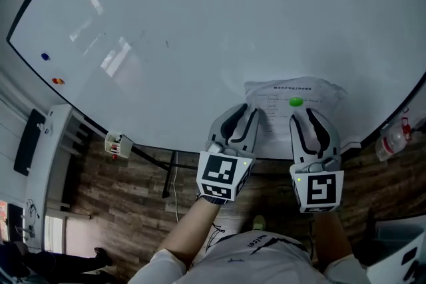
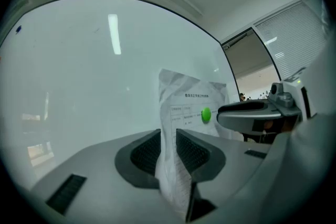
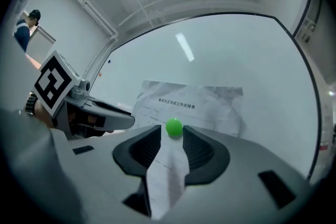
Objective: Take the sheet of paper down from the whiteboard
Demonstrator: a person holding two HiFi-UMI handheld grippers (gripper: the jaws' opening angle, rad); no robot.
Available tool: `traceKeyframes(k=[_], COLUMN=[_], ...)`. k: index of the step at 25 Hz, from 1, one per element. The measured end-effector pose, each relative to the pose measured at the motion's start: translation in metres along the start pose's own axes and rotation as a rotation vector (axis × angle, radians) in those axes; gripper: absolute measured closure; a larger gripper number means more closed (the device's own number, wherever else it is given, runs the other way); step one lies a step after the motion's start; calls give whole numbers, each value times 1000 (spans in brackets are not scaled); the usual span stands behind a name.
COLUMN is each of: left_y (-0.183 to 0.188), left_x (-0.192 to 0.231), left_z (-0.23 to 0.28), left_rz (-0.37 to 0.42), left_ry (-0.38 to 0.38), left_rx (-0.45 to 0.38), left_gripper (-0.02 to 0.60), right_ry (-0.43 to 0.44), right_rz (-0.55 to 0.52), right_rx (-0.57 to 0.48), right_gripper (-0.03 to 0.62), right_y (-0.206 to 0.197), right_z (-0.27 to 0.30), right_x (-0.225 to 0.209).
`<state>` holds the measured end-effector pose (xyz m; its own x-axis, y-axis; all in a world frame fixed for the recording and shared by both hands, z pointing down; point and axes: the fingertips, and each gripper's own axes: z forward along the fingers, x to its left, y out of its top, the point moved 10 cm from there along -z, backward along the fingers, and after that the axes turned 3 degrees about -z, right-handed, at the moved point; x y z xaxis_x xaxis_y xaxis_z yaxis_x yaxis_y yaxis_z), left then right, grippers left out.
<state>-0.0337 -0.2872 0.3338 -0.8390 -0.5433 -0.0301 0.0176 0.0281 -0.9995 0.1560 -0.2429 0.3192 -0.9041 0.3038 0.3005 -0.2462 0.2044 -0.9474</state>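
The sheet of paper (image 1: 293, 91) hangs on the whiteboard (image 1: 200, 23), low on its right side. A magnet (image 1: 295, 102) sits on the paper. The left claw (image 1: 239, 115) is at the paper's left edge. The right claw (image 1: 311, 118) is right by the magnet. Paper runs between each claw's jaws.

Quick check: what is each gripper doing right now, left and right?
Left gripper: closed on a fold of the sheet of paper.
Right gripper: open; a strip of the sheet lies between its jaws, green magnet at the tips.
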Motion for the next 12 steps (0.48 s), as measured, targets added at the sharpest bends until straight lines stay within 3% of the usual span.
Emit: traceKeyframes(k=[12], left_y=[1], left_x=[1], left_z=[3], left_rz=[58], left_ry=[-8], left_rx=[-5], left_gripper=[495], right_ry=[-62], right_rz=[-233], right_rx=[9], right_gripper=[431], right_y=[3], right_z=[19], right_x=[7])
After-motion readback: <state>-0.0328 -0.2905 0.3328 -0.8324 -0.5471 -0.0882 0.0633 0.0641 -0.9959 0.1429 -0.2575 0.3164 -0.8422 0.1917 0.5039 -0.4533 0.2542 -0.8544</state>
